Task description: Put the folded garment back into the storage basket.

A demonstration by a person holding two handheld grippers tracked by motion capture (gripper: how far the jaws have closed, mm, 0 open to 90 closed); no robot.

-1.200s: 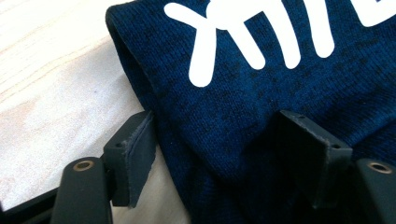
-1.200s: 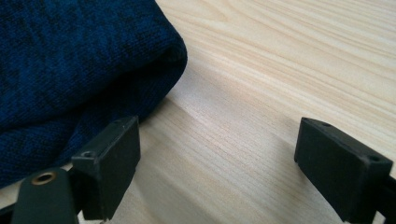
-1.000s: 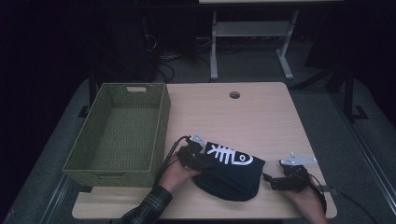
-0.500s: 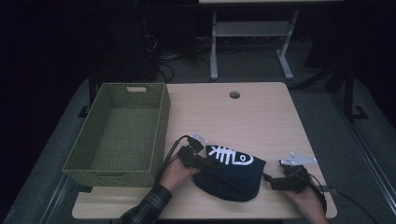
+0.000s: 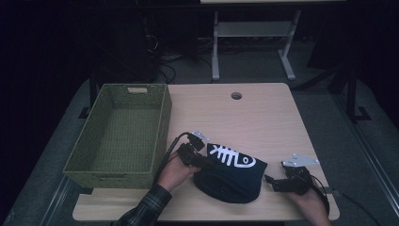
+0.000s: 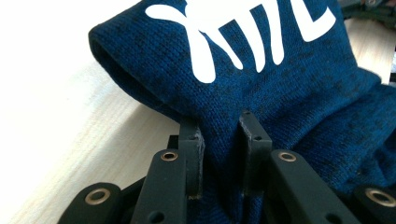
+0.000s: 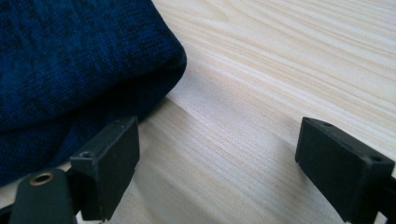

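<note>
Knitwear comes first here: a dark blue sweater (image 5: 233,176) with a white fish-bone print lies bunched on the wooden table (image 5: 263,117), near its front edge, just right of the green wicker basket (image 5: 120,134). The left gripper (image 6: 219,140) has just been closing and is now clenched on a fold at the sweater's left edge, the cloth pinched between its pads. The right gripper (image 7: 215,154) rests just beside the sweater's right edge with its jaws wide apart and nothing but bare wood between them. By my judgement the work is at an early stage: one side is grasped, the other is not yet taken, and the basket holds nothing so far.
</note>
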